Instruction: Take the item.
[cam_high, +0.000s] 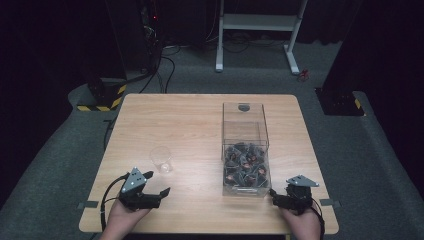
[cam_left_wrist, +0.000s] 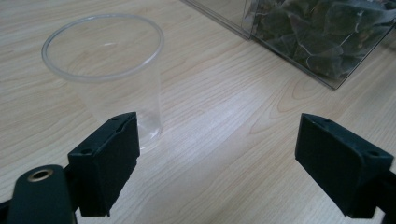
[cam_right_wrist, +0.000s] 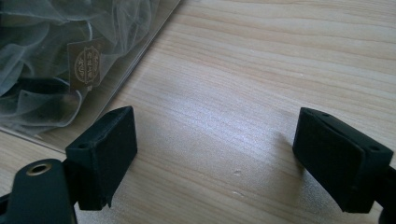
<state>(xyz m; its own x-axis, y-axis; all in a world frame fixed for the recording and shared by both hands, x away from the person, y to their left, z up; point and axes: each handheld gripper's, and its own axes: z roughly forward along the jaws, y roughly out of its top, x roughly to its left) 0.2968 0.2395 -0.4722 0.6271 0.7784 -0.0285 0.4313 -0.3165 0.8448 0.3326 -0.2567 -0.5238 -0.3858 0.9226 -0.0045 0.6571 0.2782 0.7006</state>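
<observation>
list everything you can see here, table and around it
table: 1, light wood, centre of the high view
clear cup: 1, transparent, upright and empty, left part of the table, just ahead of the left gripper
clear box: 1, transparent, right of centre, near half filled
sachets: many, dark mesh with small labels, in the box's near half
white frame: 1, on the floor beyond the table
striped bases: hazard-striped, floor at the far left and far right
left gripper: 1, black, open, near left edge
right gripper: 1, black, open, near right edge beside the box
</observation>
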